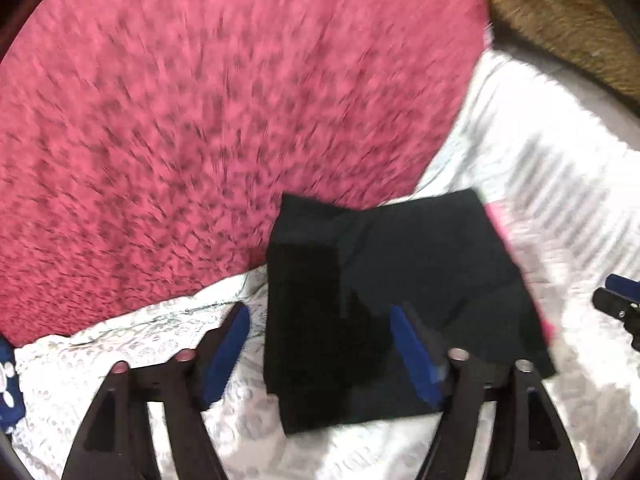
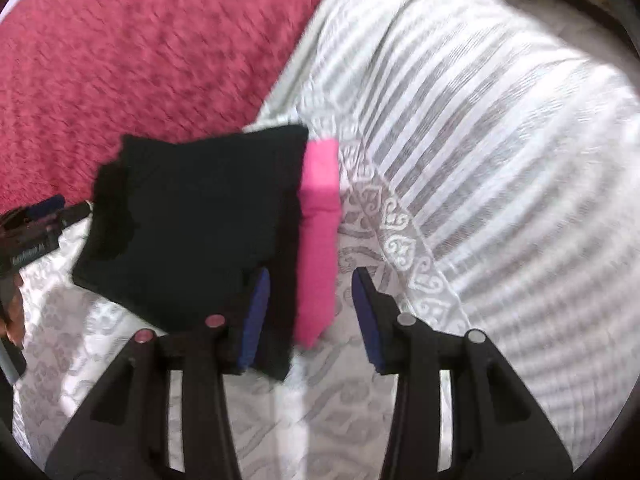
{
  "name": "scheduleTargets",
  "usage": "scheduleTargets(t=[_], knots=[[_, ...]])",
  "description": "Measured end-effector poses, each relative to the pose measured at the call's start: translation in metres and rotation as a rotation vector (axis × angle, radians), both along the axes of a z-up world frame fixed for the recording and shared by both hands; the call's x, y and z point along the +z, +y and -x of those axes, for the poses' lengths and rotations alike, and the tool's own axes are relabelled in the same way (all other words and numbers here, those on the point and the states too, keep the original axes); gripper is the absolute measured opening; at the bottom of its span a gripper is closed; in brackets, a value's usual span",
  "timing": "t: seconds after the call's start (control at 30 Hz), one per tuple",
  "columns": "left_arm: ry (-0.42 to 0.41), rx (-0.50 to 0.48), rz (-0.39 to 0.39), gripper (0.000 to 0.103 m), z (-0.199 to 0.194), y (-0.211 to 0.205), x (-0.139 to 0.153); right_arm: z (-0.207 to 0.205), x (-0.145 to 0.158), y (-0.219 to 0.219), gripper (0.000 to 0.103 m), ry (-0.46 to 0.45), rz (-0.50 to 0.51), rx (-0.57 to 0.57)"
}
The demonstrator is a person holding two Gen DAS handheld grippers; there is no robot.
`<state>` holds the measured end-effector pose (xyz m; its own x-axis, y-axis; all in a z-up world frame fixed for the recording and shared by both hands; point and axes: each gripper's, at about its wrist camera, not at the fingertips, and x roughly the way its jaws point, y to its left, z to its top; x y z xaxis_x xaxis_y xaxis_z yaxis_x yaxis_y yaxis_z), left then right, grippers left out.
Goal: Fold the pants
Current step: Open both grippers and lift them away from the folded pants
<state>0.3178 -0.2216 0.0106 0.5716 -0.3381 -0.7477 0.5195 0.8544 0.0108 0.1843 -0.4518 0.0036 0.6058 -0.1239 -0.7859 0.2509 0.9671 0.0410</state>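
Note:
The black pants [image 1: 384,292] lie folded into a compact rectangle on the white patterned sheet [image 1: 120,344]; they also show in the right wrist view [image 2: 192,220]. My left gripper [image 1: 320,316] is open and empty, hovering over the near left part of the pants. My right gripper [image 2: 310,284] is open and empty, above the right edge of the pants and a pink folded garment [image 2: 318,236]. The right gripper also shows at the right edge of the left wrist view [image 1: 616,304]. Both views are motion-blurred.
A fuzzy pink blanket [image 1: 200,120] covers the bed behind the pants. The white sheet with grey stripes [image 2: 500,160] stretches to the right. A brown furry fabric [image 1: 560,12] lies at the far top right. A blue patterned item [image 1: 8,384] sits at the left edge.

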Motion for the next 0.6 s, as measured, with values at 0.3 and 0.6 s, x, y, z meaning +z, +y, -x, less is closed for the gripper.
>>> scheduleTargets(t=[0.3,0.6], knots=[[-0.099,-0.012,-0.006,0.085,0.103,0.016,0.064,0.069,0.060,0.053,0.064,-0.152,0.075,-0.055],[-0.133,-0.024,-0.039,0.085,0.165,0.026,0.082,0.121,0.077,0.087,0.067,-0.179,0.071,-0.068]])
